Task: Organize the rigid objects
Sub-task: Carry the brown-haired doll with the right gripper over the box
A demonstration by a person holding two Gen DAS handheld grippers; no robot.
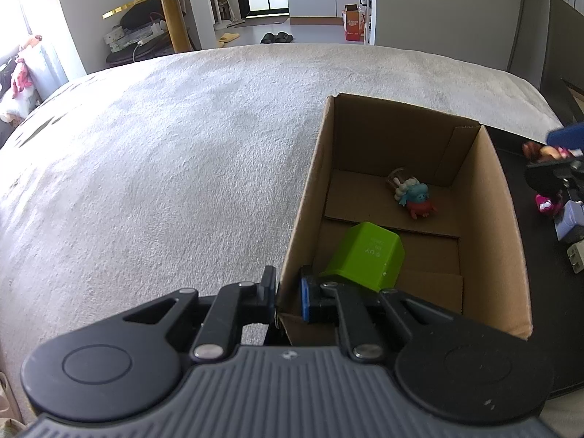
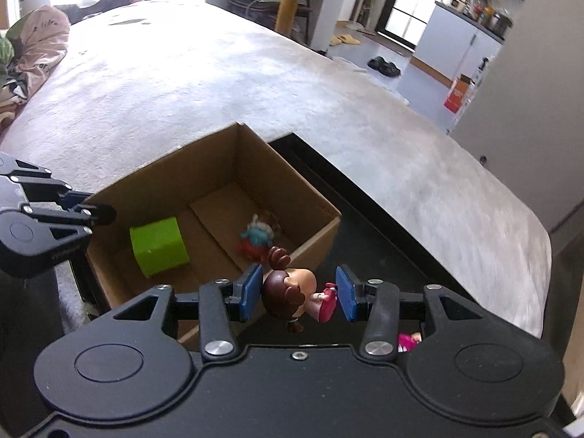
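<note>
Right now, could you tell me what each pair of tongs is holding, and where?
Left tongs: cardboard box, by its near wall. Right tongs: brown-haired figurine, across head and feet.

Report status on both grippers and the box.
Left gripper clamped on cardboard box wall. Right gripper holding brown-haired figurine. Green block, blue-red toy inside. Path clear.

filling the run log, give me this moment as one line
left tongs: shut on cardboard box wall | right tongs: shut on brown-haired figurine, near box rim | in box: green block, blue-red toy
</note>
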